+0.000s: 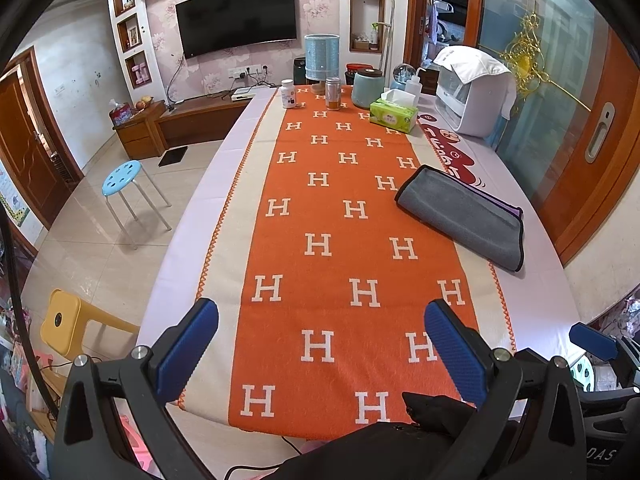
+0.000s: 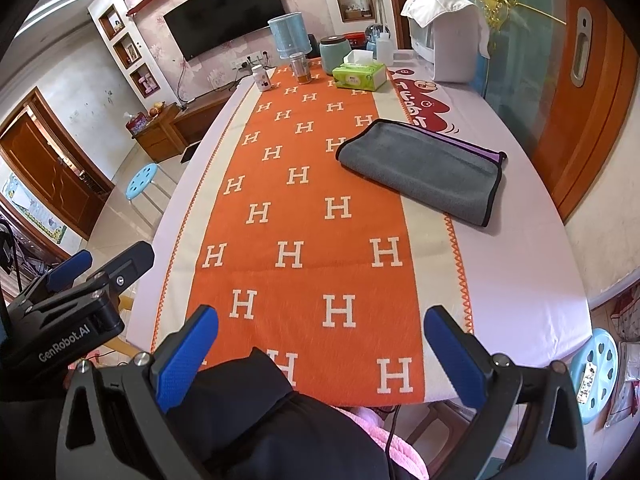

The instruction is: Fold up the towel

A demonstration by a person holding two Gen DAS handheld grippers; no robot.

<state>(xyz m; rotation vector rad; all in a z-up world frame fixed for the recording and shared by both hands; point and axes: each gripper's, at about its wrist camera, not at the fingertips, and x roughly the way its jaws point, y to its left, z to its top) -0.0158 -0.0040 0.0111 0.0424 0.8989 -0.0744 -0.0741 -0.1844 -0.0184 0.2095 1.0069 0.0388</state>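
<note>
A grey towel with a black hem and a purple inner layer lies folded flat on the table's right side, half on the orange runner's cream border; it also shows in the right wrist view. My left gripper is open and empty, held above the table's near end, well short of the towel. My right gripper is open and empty too, above the near edge. The left gripper appears at the left of the right wrist view; a blue fingertip of the right gripper shows in the left wrist view.
An orange runner with white H letters covers the long table. At the far end stand a tissue box, a pill bottle, a can, a teal jar, a blue lamp and a white appliance. Stools stand left.
</note>
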